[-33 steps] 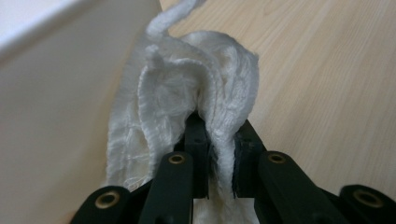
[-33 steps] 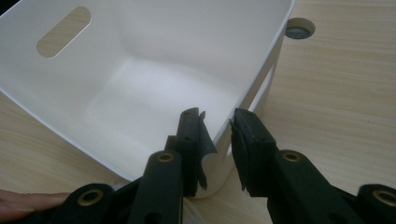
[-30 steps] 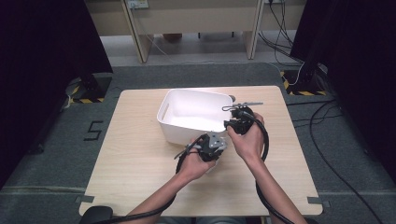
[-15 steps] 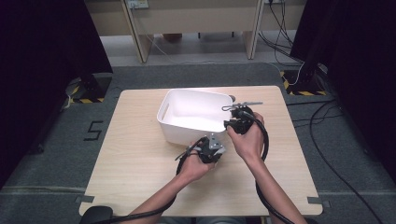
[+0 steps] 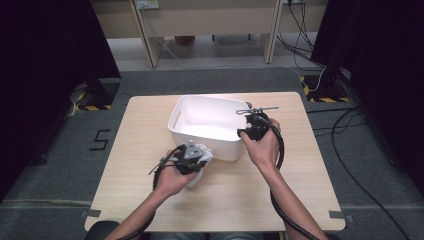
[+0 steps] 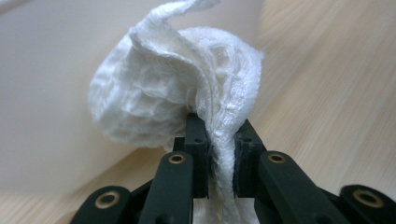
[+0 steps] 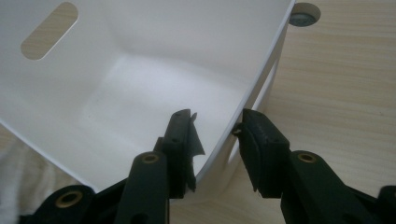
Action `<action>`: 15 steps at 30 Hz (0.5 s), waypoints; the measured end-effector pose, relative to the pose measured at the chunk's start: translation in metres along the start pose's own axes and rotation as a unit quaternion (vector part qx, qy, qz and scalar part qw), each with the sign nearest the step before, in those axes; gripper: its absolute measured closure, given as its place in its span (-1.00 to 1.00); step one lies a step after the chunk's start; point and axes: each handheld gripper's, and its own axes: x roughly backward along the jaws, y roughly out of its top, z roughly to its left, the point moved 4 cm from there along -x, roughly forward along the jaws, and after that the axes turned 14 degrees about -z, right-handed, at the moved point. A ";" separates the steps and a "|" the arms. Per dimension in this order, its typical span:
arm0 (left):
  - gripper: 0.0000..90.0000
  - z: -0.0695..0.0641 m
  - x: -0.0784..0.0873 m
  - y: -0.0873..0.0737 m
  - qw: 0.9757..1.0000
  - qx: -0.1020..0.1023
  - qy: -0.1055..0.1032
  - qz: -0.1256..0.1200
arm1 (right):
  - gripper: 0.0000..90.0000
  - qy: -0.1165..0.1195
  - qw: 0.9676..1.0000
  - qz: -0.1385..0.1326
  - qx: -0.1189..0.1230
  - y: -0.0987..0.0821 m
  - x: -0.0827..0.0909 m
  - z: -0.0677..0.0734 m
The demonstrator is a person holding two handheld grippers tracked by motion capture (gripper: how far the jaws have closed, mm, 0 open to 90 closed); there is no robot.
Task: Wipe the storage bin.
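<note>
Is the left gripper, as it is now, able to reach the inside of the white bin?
Probably yes: the left gripper, shut on the cloth, sits beside the open-topped bin; only the near wall must be lifted over.

A pale wooden desk (image 5: pixel 150 125) with a light grain stands on grey carpet floor (image 5: pixel 60 165); a black figure five (image 5: pixel 101 140) is marked on the carpet at its left; yellow-and-black hazard-striped tape (image 5: pixel 88 106) lies at both far corners; black curtains (image 5: pixel 45 55) hang at either side; light wooden furniture legs (image 5: pixel 144 35) stand beyond, with black cables (image 5: pixel 350 150) trailing across the floor at right.
</note>
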 end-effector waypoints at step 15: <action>0.77 0.100 0.078 -0.036 0.990 0.066 0.127 -0.010 | 0.63 0.012 0.999 0.023 0.028 0.001 -0.004 0.000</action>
